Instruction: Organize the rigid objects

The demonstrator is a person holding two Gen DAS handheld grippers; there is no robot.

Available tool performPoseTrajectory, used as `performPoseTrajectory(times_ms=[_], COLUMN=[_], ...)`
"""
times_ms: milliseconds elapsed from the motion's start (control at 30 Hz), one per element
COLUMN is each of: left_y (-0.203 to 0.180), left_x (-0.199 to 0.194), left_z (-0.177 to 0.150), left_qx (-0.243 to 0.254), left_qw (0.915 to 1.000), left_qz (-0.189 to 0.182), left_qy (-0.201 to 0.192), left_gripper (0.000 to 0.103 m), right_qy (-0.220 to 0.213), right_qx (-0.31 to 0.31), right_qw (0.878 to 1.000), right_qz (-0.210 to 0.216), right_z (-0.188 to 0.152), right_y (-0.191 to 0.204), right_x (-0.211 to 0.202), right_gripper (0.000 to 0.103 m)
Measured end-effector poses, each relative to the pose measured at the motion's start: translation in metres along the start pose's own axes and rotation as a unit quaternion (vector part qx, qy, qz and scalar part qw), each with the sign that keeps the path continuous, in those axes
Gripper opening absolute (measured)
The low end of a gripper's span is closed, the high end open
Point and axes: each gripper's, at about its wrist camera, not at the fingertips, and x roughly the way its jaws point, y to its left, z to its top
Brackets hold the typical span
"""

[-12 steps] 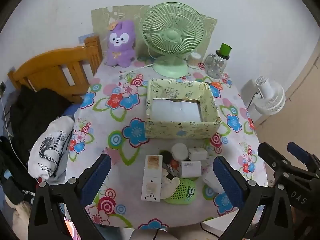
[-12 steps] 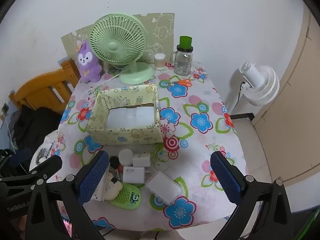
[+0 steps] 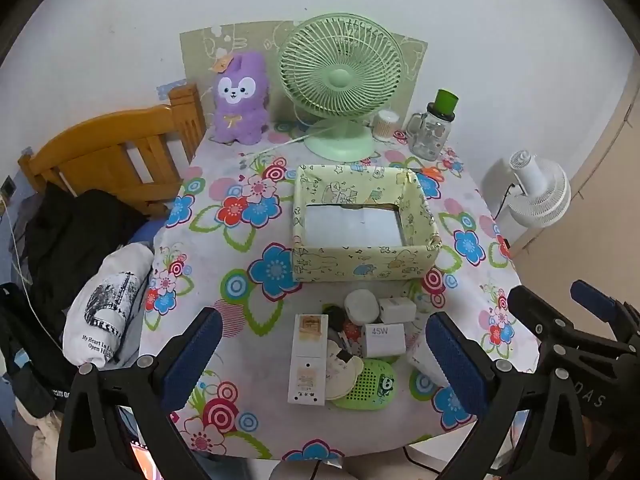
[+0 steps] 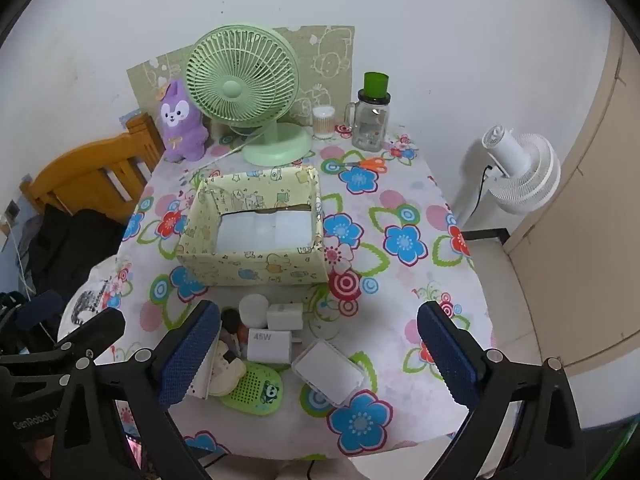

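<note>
"45W" on white charger block (image 3: pixel 383 339) | "DAS" on black frame of right gripper (image 4: pixel 318 352), seen at left view's right edge | "GenRobot.A…" cut off, on left gripper (image 3: pixel 324 356) frame | "My Heart Is L… / Open H…" partly readable on white printed bag (image 3: pixel 106 312)

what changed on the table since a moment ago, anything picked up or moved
Nothing visibly changed. Both the left gripper and right gripper hang open and empty above the pile of small items, and the yellow box sits where it was.
</note>
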Motion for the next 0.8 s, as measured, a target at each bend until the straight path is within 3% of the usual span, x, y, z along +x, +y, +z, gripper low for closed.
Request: performPoseTrajectory(times_ms=[800], left_y=[0.021], left_x=[0.008], left_z=[0.007], left_qx=[-0.014], left_qw=[0.9998], left_qz=[0.000], left_qy=[0.015], left_gripper=[0.102], right_qy=[0.017], right_qx=[0.001], right_qw=[1.000], right_qz=[-0.001], right_z=[-0.006], right_y=[0.003], right_x=[0.002], right_gripper=[0.100])
